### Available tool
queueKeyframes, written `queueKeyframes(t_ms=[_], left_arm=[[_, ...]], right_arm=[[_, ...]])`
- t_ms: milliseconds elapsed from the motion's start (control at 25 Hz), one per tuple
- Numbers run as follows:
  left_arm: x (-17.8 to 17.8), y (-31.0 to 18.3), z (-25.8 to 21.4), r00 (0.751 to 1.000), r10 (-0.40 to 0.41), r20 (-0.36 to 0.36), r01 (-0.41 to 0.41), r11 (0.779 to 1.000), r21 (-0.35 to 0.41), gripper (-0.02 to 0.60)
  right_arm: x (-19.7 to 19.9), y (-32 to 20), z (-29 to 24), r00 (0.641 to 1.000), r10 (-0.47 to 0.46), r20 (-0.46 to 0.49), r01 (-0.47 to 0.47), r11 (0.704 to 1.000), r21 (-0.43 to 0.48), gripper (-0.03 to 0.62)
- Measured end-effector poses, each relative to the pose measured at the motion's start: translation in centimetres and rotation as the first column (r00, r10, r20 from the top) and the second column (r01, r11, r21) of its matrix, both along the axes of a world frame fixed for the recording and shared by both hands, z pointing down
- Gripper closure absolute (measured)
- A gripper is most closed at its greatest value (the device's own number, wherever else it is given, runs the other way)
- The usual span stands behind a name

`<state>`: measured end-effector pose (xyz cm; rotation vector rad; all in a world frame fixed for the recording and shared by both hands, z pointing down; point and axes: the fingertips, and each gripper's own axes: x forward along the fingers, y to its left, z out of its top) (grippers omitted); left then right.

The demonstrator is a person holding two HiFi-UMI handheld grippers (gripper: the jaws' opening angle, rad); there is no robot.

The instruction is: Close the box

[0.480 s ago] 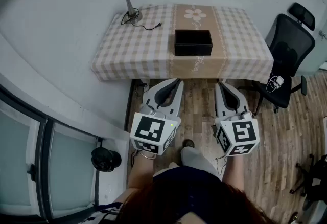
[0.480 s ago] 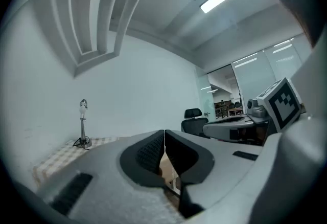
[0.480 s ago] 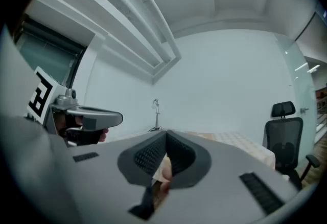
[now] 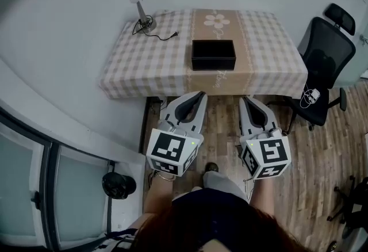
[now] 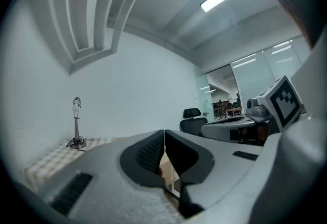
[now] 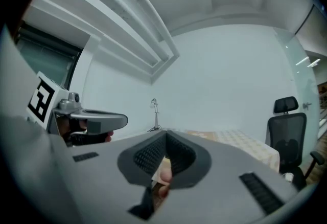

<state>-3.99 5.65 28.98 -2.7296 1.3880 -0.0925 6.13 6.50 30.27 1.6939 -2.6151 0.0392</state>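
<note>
A black rectangular box (image 4: 214,54) sits on the checked tablecloth of the table (image 4: 144,67), near its front edge on the tan runner; its top looks open. My left gripper (image 4: 199,95) and right gripper (image 4: 243,99) are held side by side over the wooden floor, short of the table's front edge and apart from the box. Both have their jaws shut with nothing between them. In the left gripper view the left gripper (image 5: 164,132) points over the table edge; in the right gripper view the right gripper (image 6: 165,135) does the same. The box is hidden in both gripper views.
A small desk lamp (image 4: 140,6) with a cable stands at the table's back left corner. A black office chair (image 4: 325,55) stands to the right of the table. A grey wall runs along the left, with a glass partition (image 4: 34,199) and a black round object (image 4: 118,184) low on the left.
The view has shifted a little: the table and box sit slightly lower in the picture, and both grippers are a little closer to the table's front edge. Both stay shut.
</note>
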Motion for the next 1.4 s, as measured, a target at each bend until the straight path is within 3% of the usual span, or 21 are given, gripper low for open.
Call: queueKeyframes(t_ms=[840, 1400], left_arm=[[1.6, -9.5, 1.7, 1.0, 0.001, 0.024, 0.0, 0.999, -0.039, 0.554], [1.3, -12.1, 2.3, 0.999, -0.033, 0.036, 0.035, 0.998, -0.057, 0.554]], right_arm=[[1.0, -9.2, 1.1, 0.999, -0.033, 0.018, 0.034, 0.999, -0.023, 0.577], [1.0, -12.4, 1.2, 0.997, -0.073, 0.03, 0.073, 0.997, -0.027, 0.577]])
